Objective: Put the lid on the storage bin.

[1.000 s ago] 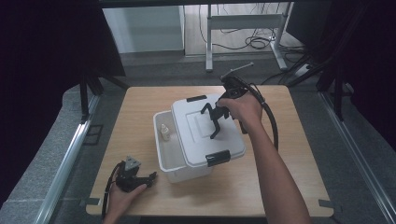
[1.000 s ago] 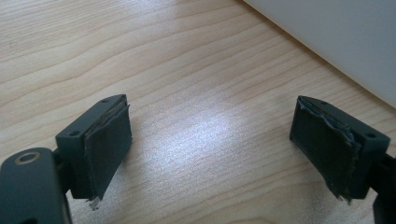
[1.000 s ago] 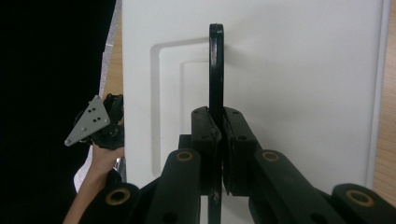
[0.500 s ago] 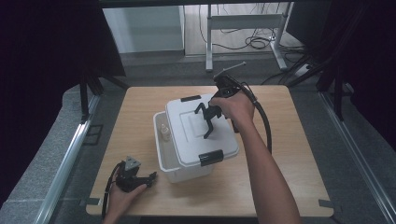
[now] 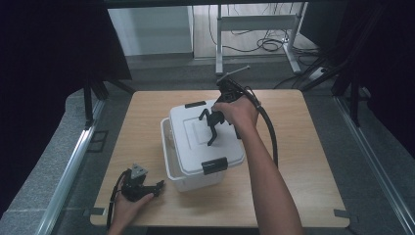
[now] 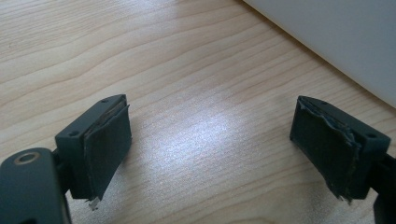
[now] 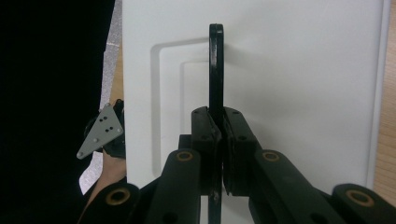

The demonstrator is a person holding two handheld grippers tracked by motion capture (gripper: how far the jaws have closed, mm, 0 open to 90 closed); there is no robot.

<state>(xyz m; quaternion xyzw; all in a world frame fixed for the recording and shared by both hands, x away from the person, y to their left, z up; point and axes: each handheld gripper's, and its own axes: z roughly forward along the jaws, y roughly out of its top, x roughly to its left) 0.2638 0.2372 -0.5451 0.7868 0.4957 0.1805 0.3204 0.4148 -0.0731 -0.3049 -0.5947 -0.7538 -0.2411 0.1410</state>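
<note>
While the right gripper (image 5: pixel 214 128) clenches the thin black handle (image 7: pixel 215 65) of the white plastic lid (image 5: pixel 205 137), sitting skewed toward 3 o'clock on the white bin (image 5: pixel 172 161) at table centre, it could snag or slip — the left gripper (image 5: pixel 147 188) rests released at 7 o'clock, not bracing

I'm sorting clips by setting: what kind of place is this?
Probably a lab or test room: a bare wooden table boxed in by dark curtains, with loose cables on the floor behind a metal desk frame.
</note>
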